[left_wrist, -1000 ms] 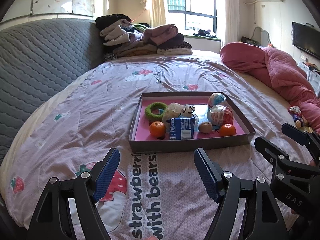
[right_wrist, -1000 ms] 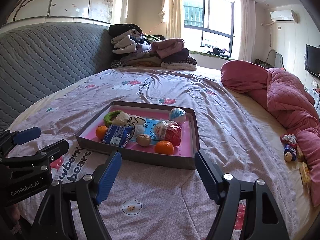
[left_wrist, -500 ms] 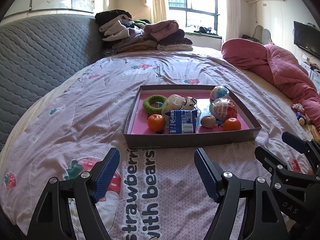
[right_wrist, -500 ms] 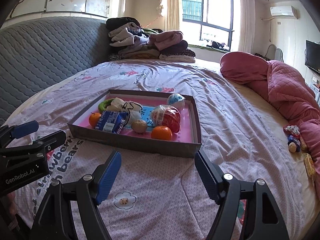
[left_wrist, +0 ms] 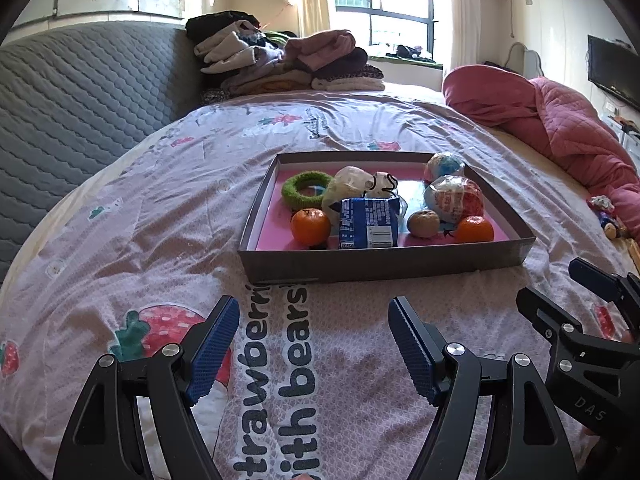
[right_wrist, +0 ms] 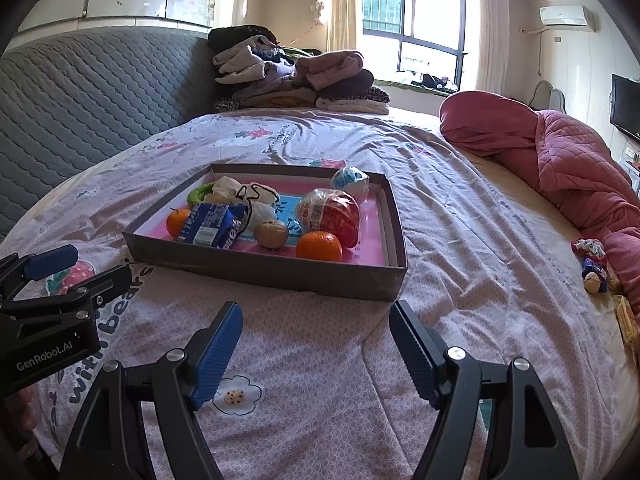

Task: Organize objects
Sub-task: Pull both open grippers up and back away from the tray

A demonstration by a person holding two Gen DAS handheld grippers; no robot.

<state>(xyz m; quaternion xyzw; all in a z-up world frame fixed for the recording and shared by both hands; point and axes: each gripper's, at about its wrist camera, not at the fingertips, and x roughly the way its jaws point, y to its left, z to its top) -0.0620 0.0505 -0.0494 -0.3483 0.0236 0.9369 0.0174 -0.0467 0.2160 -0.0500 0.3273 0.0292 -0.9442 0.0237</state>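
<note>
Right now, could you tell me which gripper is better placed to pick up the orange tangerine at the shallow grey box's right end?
Probably the right gripper: open, empty, with that tangerine almost straight ahead. From the left gripper, it sits off to the right.

the bedspread (left_wrist: 160, 240) carries big dark print at the bottom centre of the left view, reading "strawberri" and "with bears". in the right view, at lower left, the left gripper (right_wrist: 52, 312) body reads "genrobot.ai". in the left view, at lower right, the right gripper (left_wrist: 592, 360) body reads "das". the blue packet (left_wrist: 368, 222) has small print, too fine to read.
</note>
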